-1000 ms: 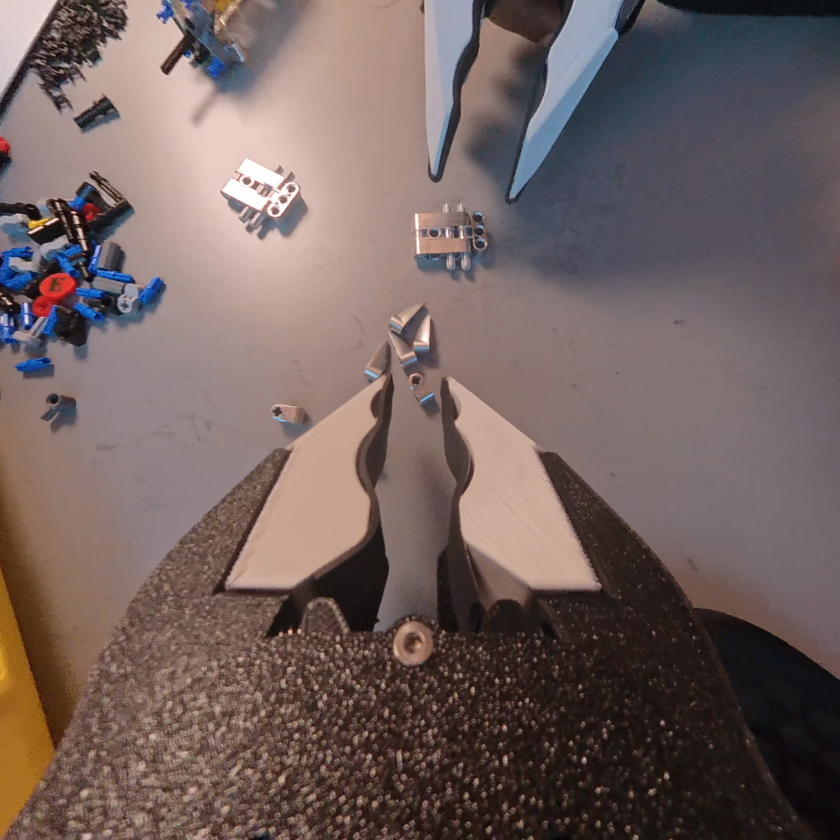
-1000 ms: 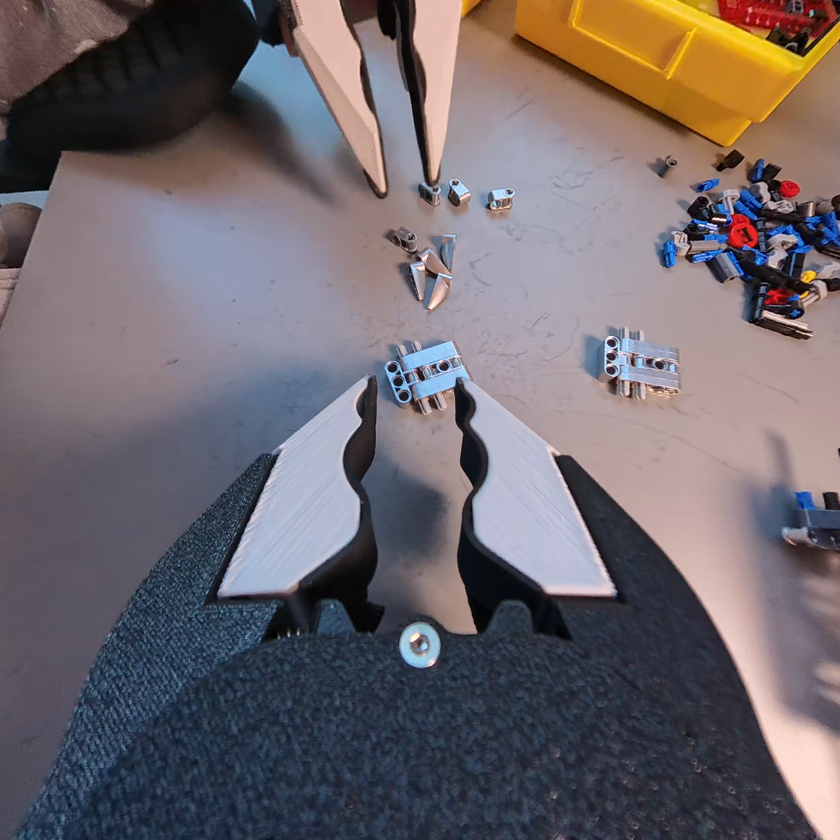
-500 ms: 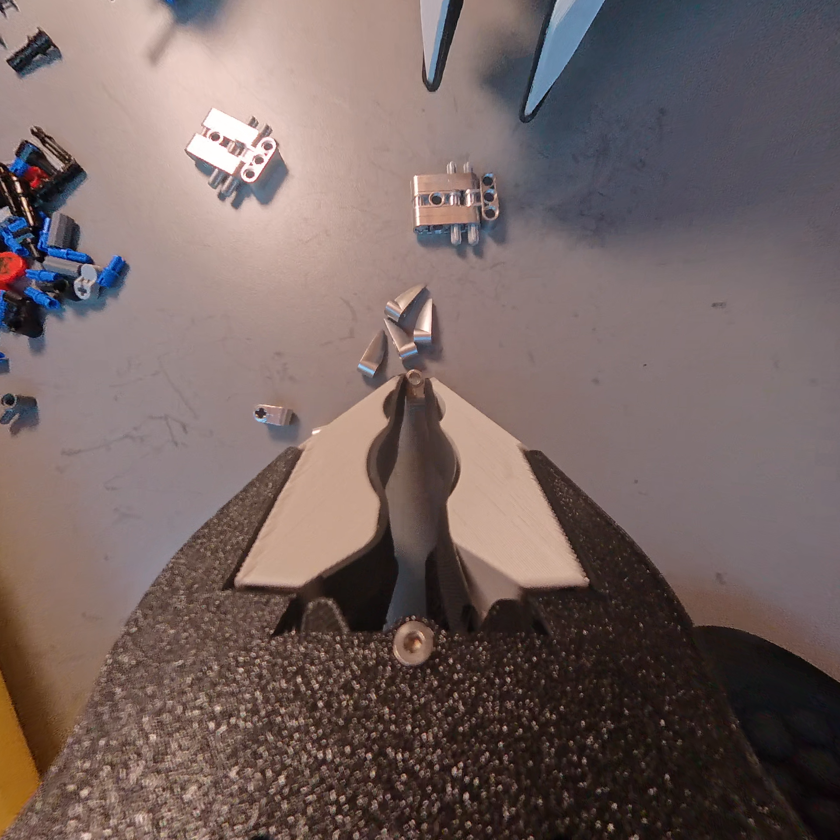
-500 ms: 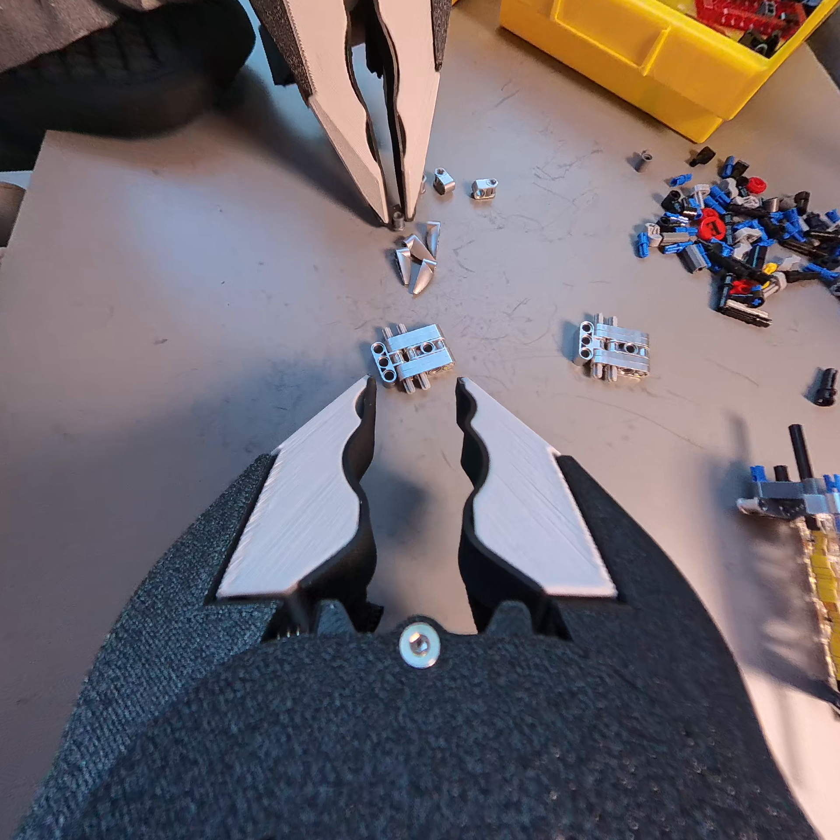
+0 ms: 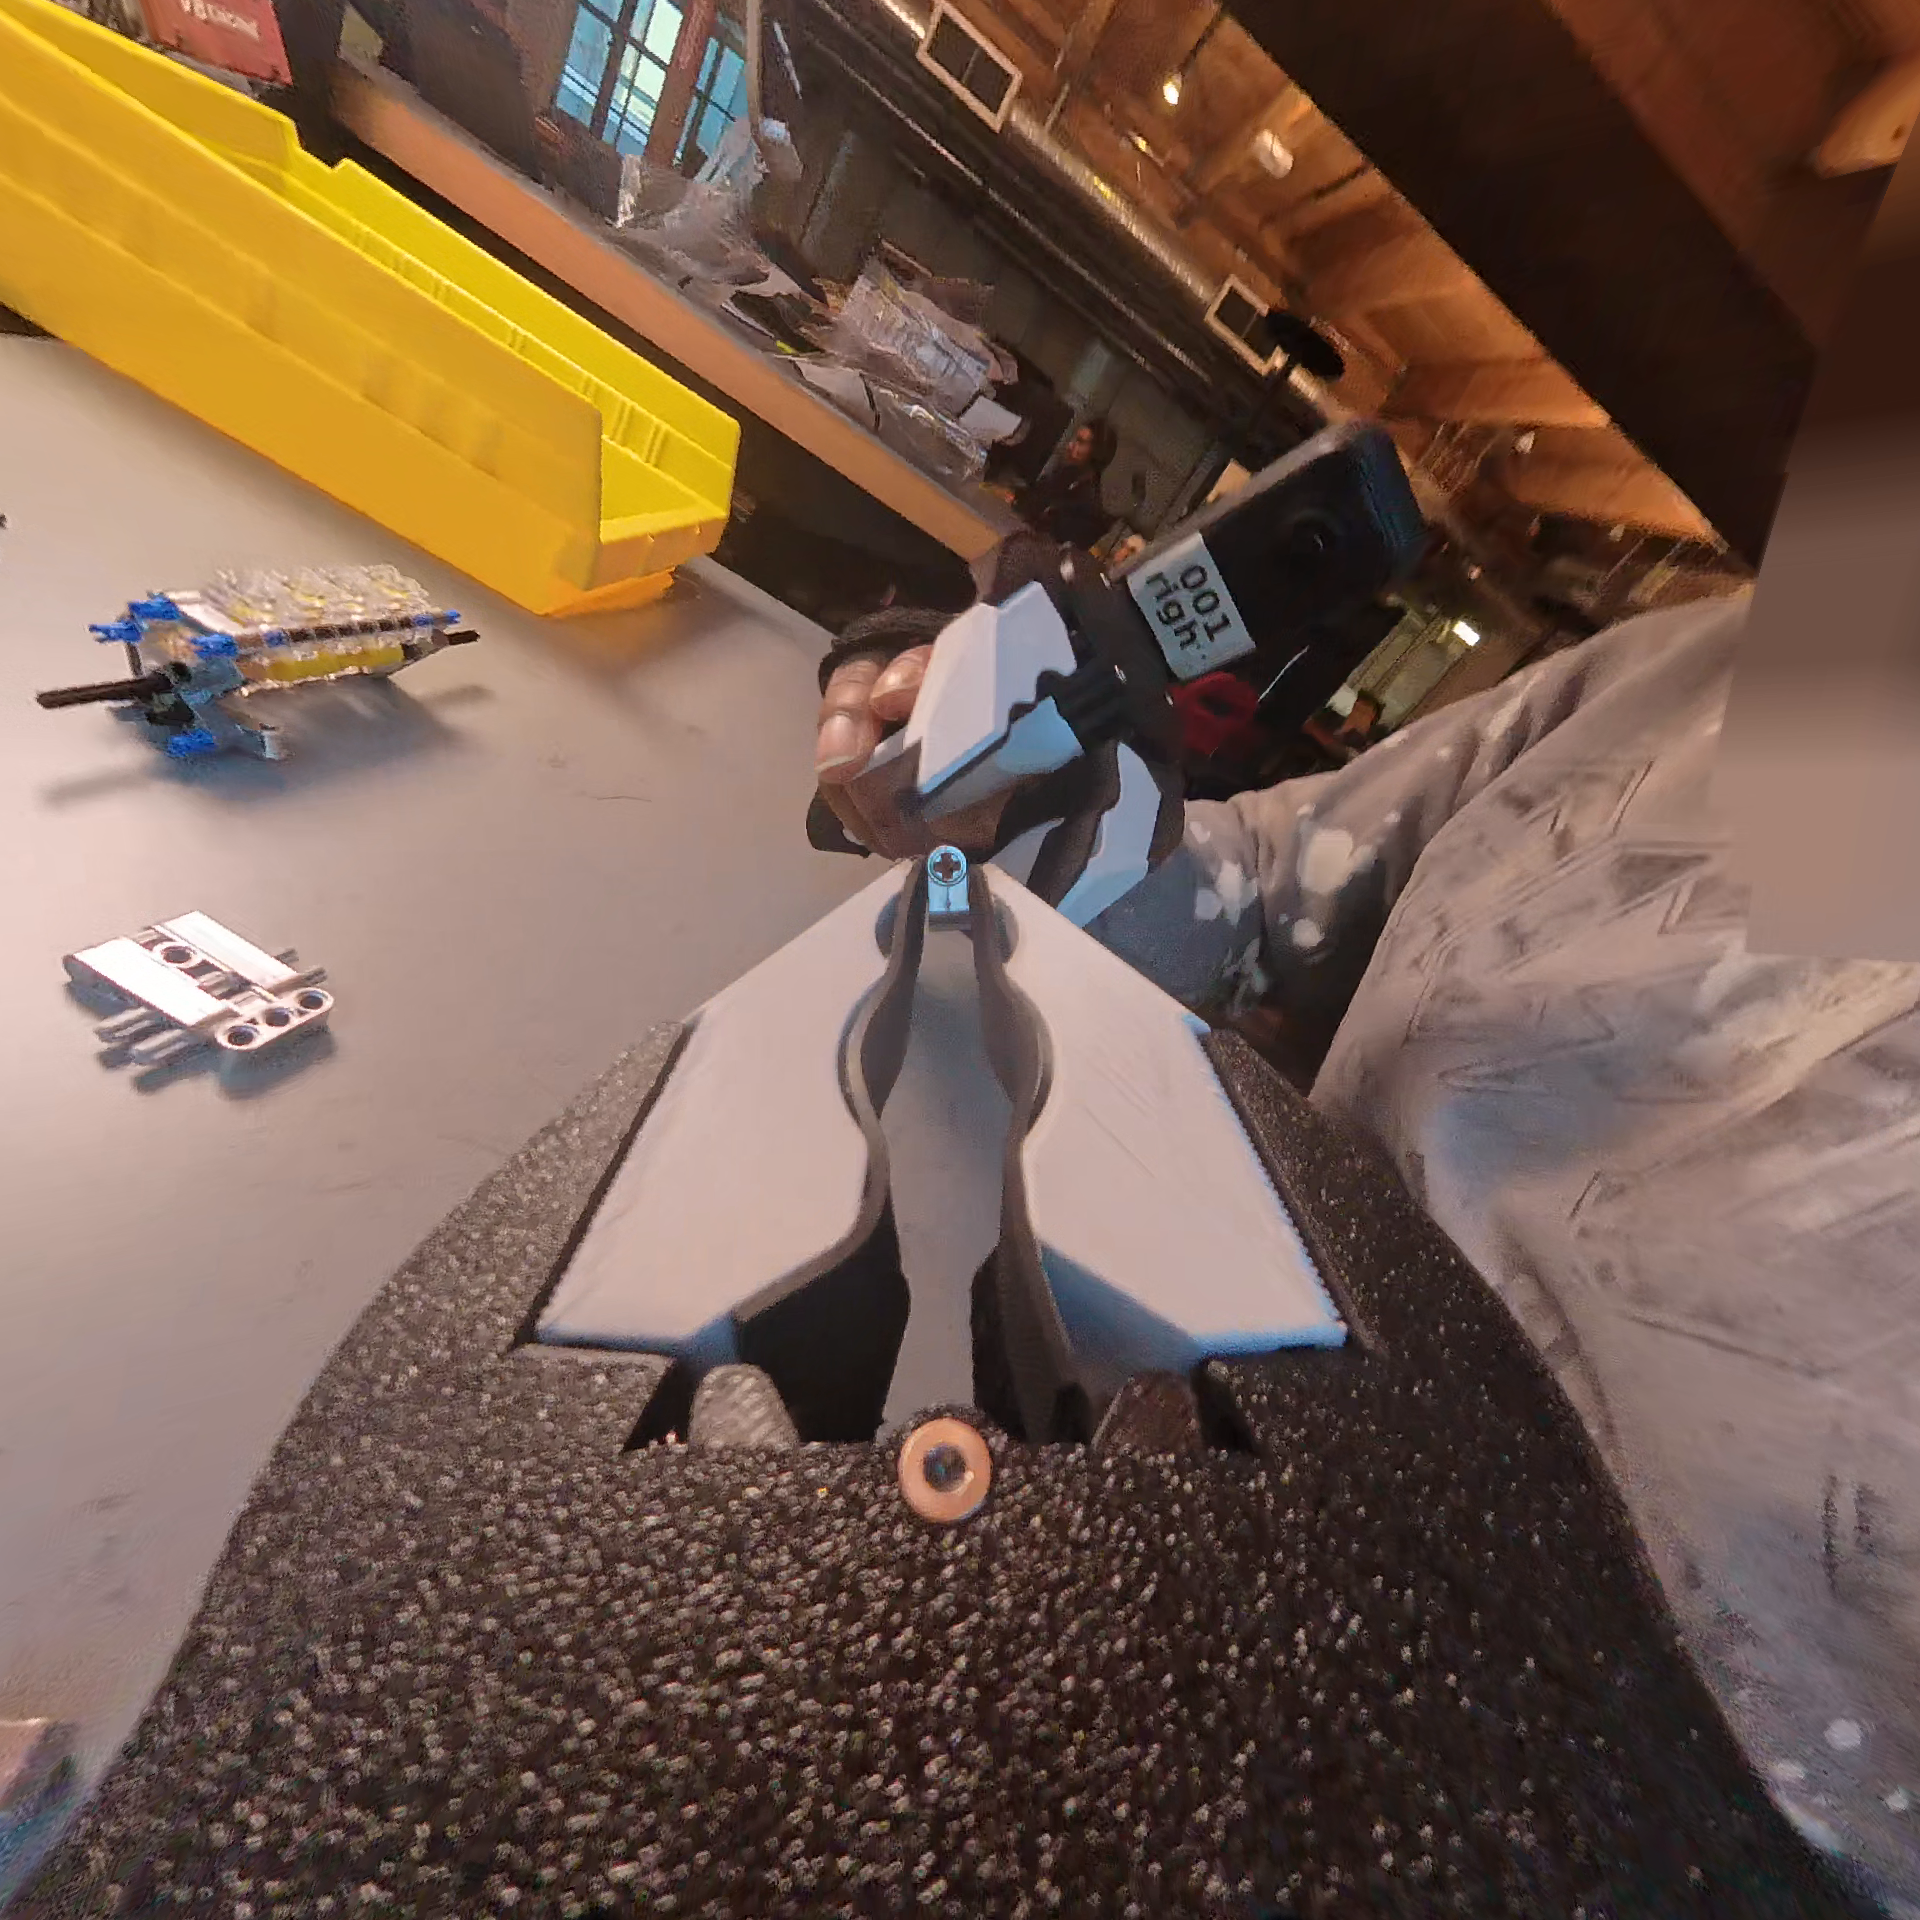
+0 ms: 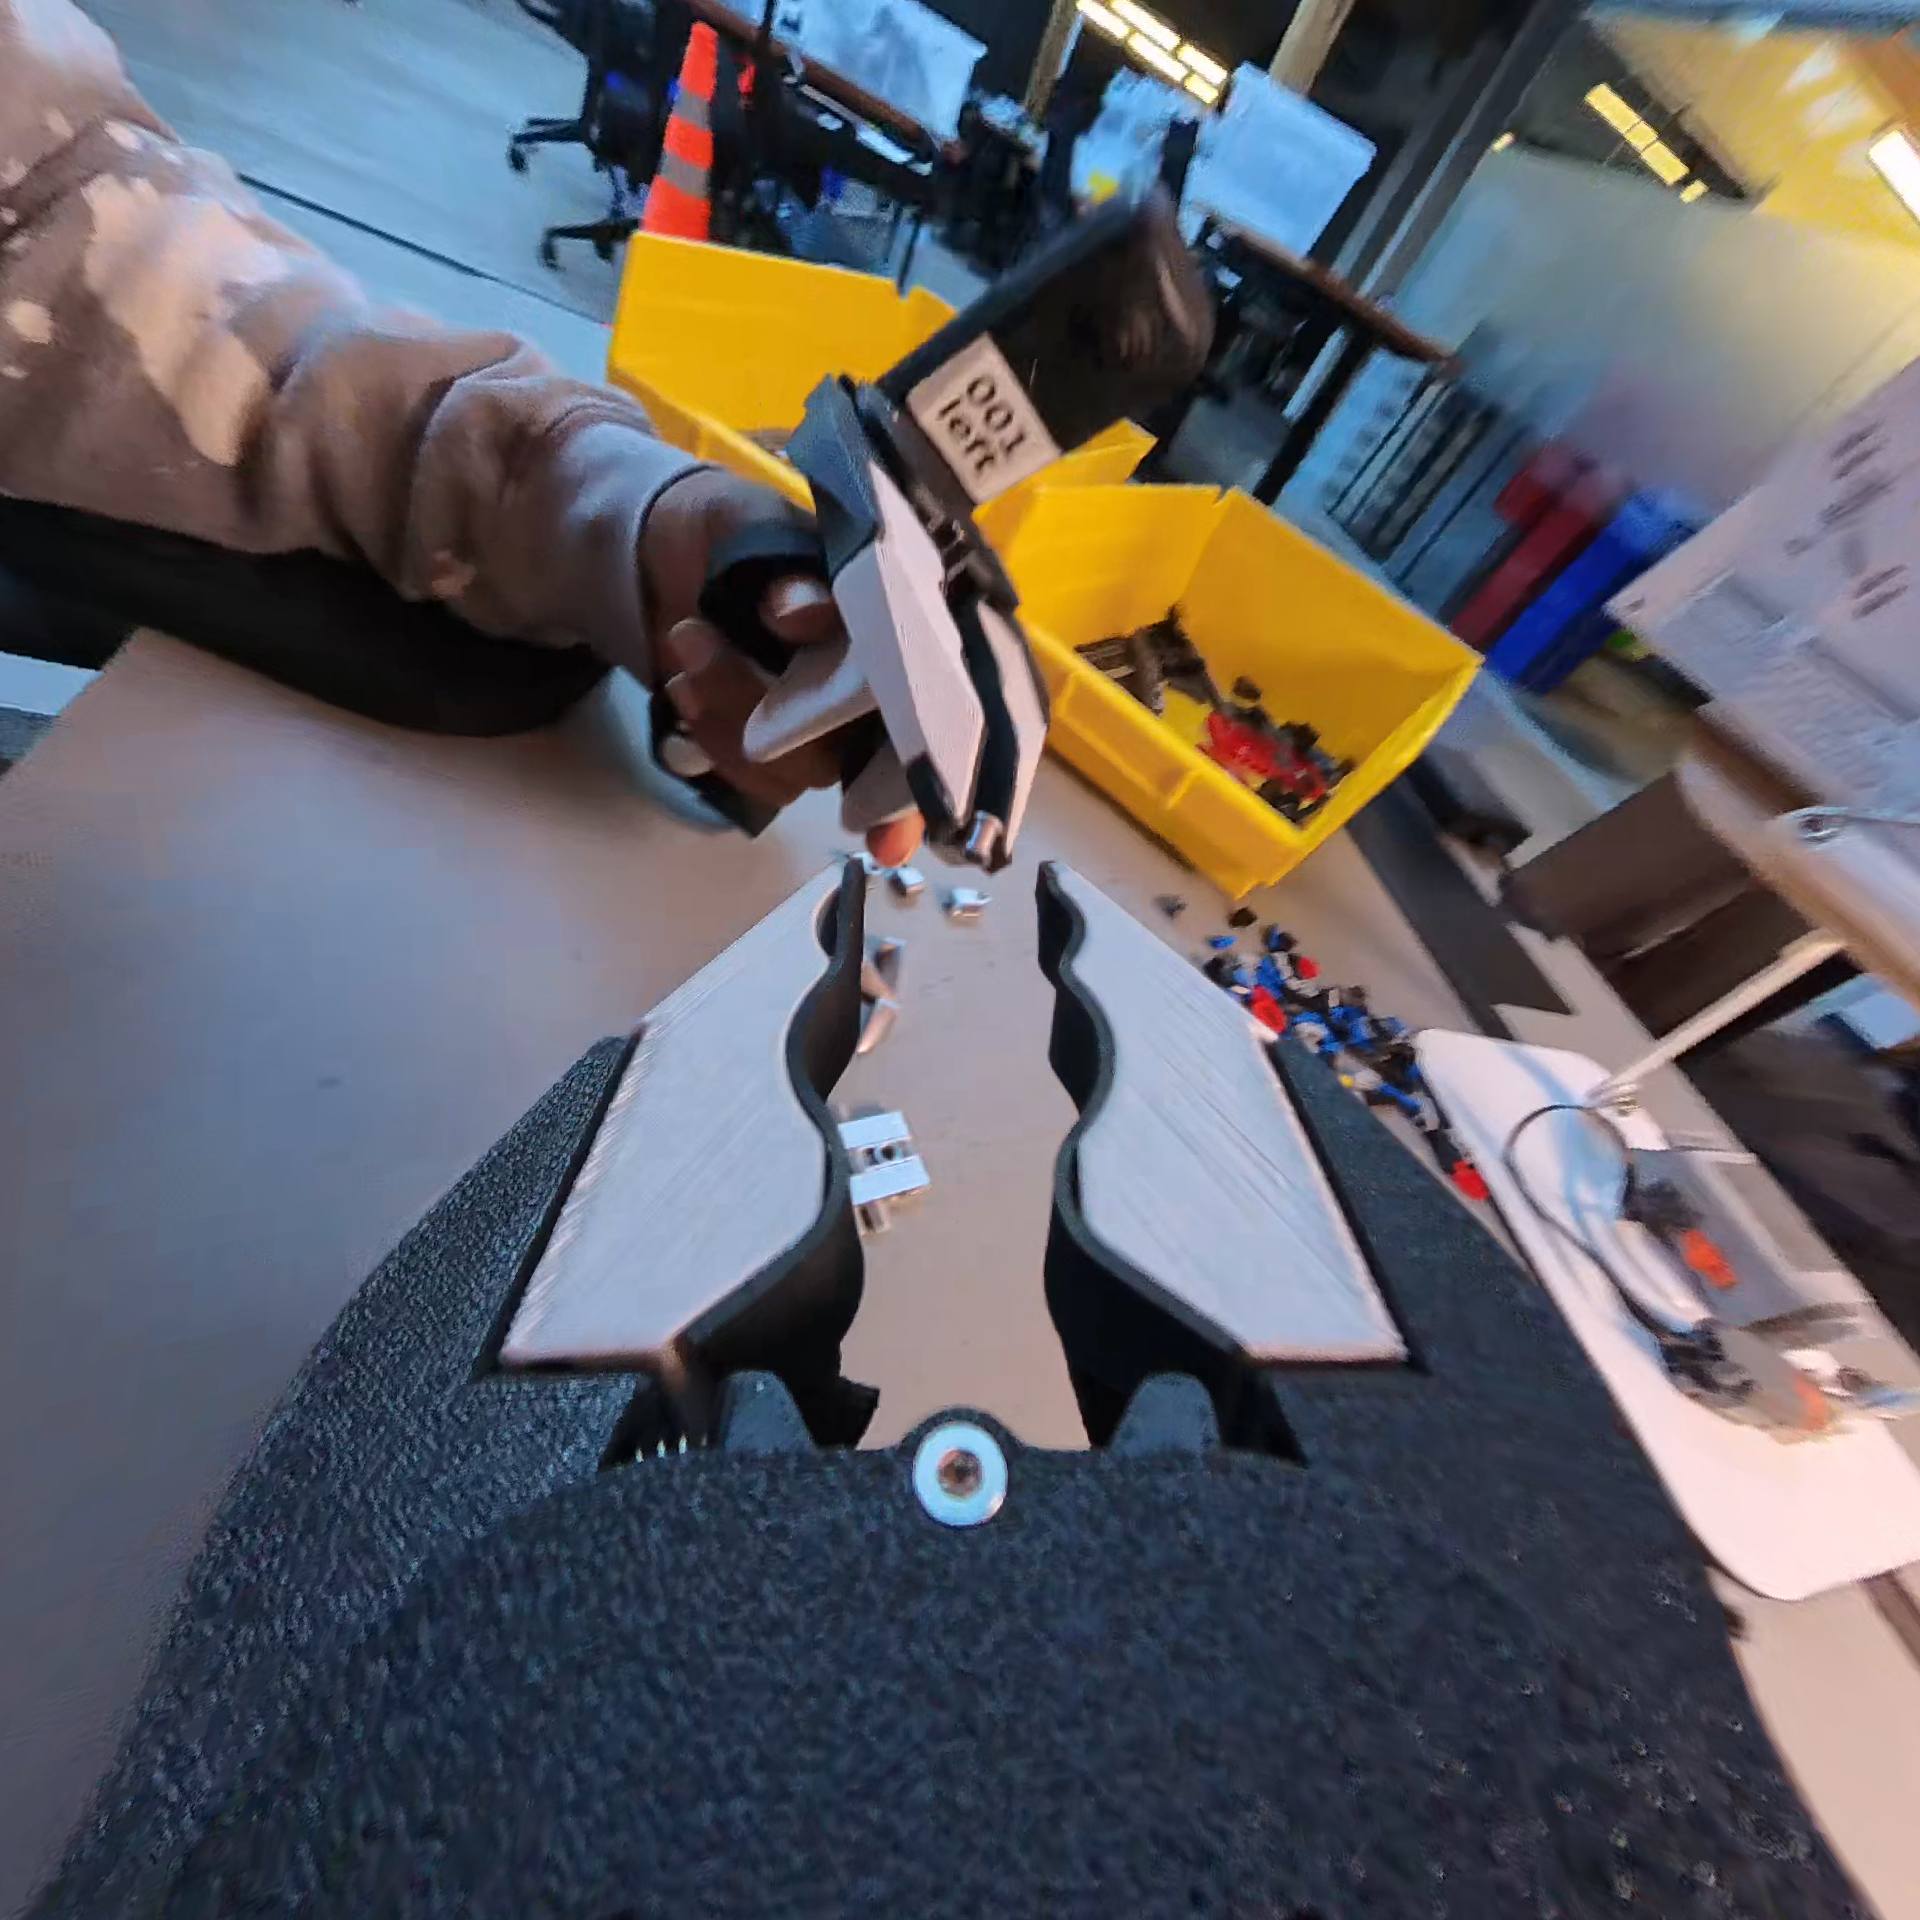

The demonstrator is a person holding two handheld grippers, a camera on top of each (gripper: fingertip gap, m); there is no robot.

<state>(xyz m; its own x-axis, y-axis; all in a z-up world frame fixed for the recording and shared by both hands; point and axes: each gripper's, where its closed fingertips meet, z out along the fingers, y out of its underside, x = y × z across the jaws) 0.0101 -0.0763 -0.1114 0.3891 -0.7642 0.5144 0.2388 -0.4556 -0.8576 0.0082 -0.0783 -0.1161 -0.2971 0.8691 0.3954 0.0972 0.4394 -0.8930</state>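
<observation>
Left gripper is pinched tight on a small grey connector at 12 o'clock – right gripper gapes wide, holding nothing, above the table.

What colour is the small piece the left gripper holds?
Light grey small connector piece, held in the left gripper; left wrist view.

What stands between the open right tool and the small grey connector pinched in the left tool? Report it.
Nothing visible. The left tool holds the grey connector in the air just ahead of the right tool and its open tips. A fingertip sits close beside it; loose grey pieces lie on the table below, not between.
</observation>
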